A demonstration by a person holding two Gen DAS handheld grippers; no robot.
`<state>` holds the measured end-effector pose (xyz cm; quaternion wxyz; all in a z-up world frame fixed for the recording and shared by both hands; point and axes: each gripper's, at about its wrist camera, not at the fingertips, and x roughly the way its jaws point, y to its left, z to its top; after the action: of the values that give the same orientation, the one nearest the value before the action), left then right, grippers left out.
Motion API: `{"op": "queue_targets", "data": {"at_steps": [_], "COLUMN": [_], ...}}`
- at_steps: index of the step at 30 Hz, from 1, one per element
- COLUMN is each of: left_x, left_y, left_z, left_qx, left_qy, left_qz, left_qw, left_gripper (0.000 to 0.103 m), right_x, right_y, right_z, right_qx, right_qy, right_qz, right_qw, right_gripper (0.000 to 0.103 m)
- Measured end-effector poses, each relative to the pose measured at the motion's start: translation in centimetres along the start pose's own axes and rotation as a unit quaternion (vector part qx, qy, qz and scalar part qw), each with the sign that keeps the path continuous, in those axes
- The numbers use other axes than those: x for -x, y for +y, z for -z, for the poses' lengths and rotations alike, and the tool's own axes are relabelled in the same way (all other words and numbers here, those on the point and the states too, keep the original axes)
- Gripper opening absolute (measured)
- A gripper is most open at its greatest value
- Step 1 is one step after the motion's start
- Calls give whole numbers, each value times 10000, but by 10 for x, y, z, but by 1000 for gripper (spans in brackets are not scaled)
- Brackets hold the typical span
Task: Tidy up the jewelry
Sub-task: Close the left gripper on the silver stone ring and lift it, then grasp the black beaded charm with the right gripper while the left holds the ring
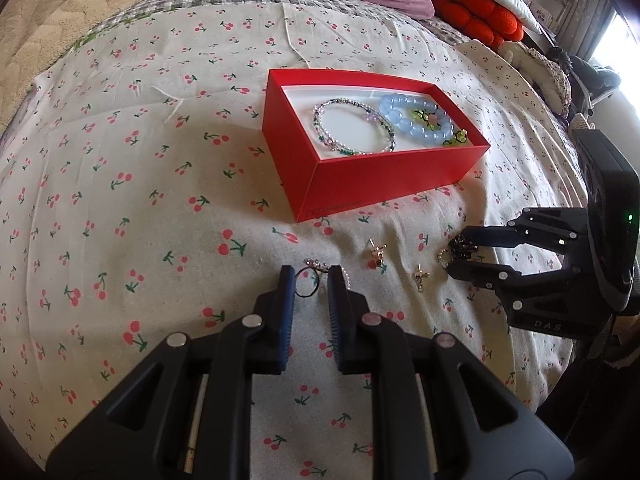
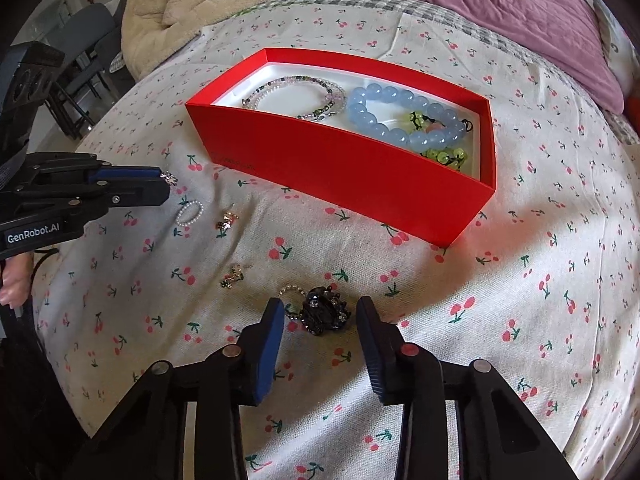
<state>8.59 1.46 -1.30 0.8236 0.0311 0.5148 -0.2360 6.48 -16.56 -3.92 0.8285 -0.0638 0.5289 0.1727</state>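
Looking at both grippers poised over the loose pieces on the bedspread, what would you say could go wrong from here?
1. The right gripper straddles the black beaded ring, which touches a small pearl ring; closing may snag both.
2. The cherry-print bedspread is soft cloth, so the jaws could pinch fabric.
3. The left gripper sits over a thin ring; it might slip out.

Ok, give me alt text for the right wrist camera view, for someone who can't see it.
The right gripper hangs open over a black beaded ring on a cherry-print bedspread. Beyond it a red box holds a blue bead bracelet and other bracelets. The left gripper reaches in at left near a small pearl ring.
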Motion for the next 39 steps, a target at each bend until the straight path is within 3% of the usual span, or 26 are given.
{"op": "queue_targets", "data": {"at_steps": [5,20,39], "left_x": [1,9,34], "left_y": [1,-2,-28], "left_z": [0,-5,-29], "left_qx": [27,34,-15], "left_qy": [14,-58,-455], "left_qz": [-9,1,123], "left_qw": [10000,10000,9989], "left_gripper": [18,18,18], "right_x": [1,28,70], "right_y": [-2,-2,-7], "right_z": [0,-2,-22], "right_qx": [-15,-38,-346], "right_qy": [13,-267,-744], "right_qz": [0,10,19], "right_qw": [10000,9996,9966], "right_gripper": [26,26,26]}}
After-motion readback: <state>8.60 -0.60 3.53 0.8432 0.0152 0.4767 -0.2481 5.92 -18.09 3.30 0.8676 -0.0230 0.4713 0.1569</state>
